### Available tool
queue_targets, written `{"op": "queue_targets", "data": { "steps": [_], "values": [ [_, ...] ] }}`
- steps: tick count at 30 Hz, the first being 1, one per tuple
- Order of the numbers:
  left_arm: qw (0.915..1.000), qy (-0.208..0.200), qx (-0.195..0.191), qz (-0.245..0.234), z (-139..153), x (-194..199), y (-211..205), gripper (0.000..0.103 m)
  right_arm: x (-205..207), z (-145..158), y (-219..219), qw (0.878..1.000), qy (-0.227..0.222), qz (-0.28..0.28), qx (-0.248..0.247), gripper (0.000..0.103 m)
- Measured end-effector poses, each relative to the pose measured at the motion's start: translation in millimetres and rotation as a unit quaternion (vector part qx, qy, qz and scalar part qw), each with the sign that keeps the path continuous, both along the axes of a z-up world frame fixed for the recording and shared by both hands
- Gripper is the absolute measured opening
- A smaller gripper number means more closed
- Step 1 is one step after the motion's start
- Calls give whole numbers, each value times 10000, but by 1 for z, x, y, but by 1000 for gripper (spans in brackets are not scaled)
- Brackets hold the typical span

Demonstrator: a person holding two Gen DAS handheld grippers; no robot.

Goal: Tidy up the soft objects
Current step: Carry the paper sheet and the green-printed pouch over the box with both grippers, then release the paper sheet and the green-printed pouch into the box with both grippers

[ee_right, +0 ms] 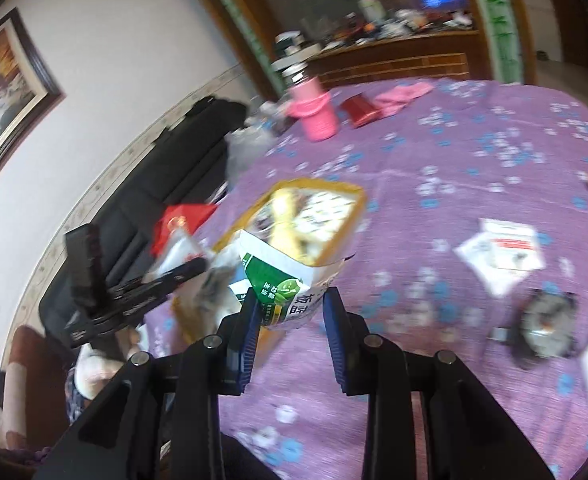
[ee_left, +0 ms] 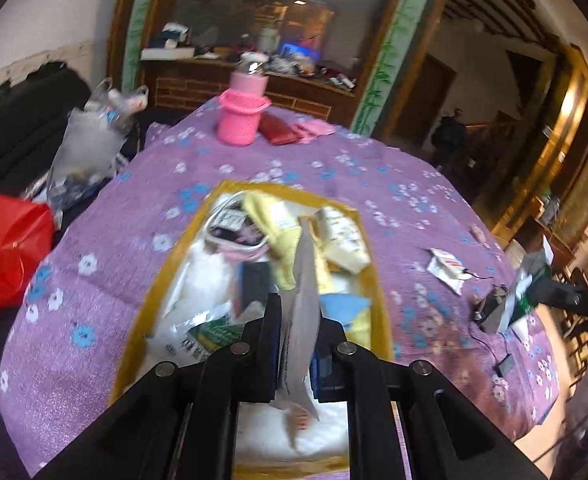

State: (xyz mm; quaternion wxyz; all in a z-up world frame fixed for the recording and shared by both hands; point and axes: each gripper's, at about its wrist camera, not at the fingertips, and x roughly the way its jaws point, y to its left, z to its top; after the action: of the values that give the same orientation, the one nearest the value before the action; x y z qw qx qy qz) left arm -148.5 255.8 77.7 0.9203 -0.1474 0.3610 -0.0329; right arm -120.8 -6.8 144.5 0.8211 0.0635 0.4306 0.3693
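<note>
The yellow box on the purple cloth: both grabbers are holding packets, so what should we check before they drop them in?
1. Left gripper shut on the grey packet: ok.
2. Right gripper holding the green and white packet: ok, its pads press on the packet's sides.
3. Grey packet above the yellow box: ok, it hangs over the inside.
4. Green and white packet over the box: cannot tell, the picture is blurred.
5. Room left in the box: not ok, packets already crowd it.
6. Grippers apart from each other: ok, the left one is off to the side in the right wrist view.
</note>
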Motion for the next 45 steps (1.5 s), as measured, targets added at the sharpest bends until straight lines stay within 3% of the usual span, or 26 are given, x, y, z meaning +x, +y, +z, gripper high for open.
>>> {"op": "queue_targets", "data": {
  "steps": [4,6,8,9,14,18,20,26,32,36,45],
  "values": [
    [9996,77,189,200,-8,9,8,13,2,-12,41,9992,196,321,-124,30],
    [9991,143,286,291,-13,13,11,22,3,-21,60,9981,331,473,-227,30],
    [9986,192,335,364,-18,15,12,63,5,-32,77,9966,444,574,-389,30],
    [9984,170,353,400,-19,15,13,70,6,-37,85,9957,508,606,-477,30],
    [9973,-130,540,477,-10,3,9,76,15,-60,110,9915,566,533,-1042,30],
    [9933,-409,909,582,3,-11,-2,83,29,-74,124,9882,668,412,-1315,30],
    [9897,-531,1165,632,8,-16,-9,92,35,-81,129,9866,658,340,-1453,31],
    [9782,-714,1777,808,19,-24,-22,95,36,-85,137,9849,511,288,-1626,33],
    [9782,-671,1757,875,20,-27,-23,95,34,-82,135,9865,456,314,-1544,37],
    [9781,-656,1741,932,21,-30,-24,96,27,-70,128,9893,309,267,-1399,46],
    [9767,-625,1845,902,24,-33,-35,97,15,-48,104,9943,28,136,-1061,51]
  ]
}}
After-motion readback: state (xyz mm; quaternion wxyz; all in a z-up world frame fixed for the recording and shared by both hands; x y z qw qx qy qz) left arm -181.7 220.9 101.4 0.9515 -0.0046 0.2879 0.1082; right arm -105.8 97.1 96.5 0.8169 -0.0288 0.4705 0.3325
